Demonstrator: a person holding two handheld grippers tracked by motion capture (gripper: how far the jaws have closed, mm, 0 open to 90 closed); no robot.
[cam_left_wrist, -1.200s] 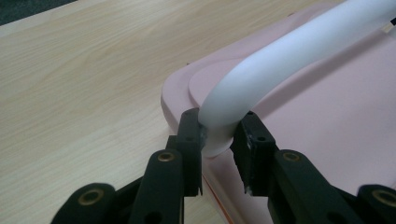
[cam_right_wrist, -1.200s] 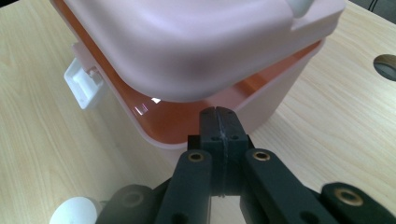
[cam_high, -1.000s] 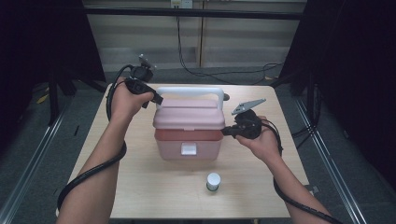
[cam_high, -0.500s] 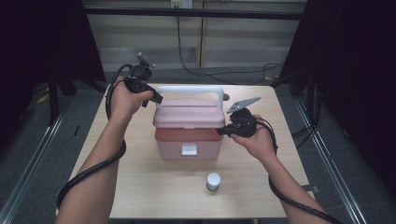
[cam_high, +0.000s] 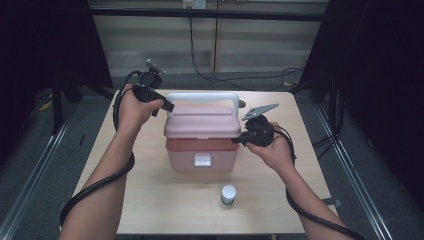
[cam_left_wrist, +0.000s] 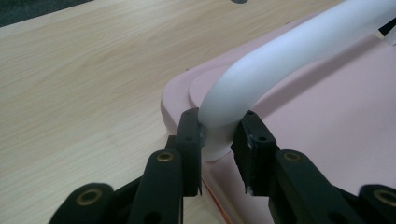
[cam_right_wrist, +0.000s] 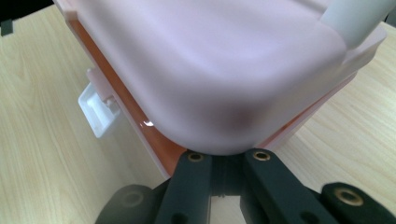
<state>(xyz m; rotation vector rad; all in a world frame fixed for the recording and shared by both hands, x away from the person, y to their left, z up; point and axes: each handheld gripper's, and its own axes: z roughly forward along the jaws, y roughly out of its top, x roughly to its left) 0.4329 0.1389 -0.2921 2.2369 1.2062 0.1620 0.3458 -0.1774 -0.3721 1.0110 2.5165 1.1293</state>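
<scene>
Pale wooden surface (cam_high: 150, 200) carries a pink box (cam_high: 202, 145) at the frame's centre. Left hand-held gripper (cam_left_wrist: 218, 140) is clamped on its white handle (cam_left_wrist: 289, 56); right hand-held gripper (cam_right_wrist: 224, 161), jaws together, presses under the lid's corner. Prying there could tip the box, since its front latch (cam_right_wrist: 98, 109) looks undone.

Both arms are bare, no sleeves. Each hand carries a black tool (cam_high: 167, 106) with brass-ringed screw holes along its jaw links. A thick black cable trails behind each, and a grey three-cornered plate (cam_high: 259, 110) seemingly tops the right tool (cam_high: 237, 141).
</scene>
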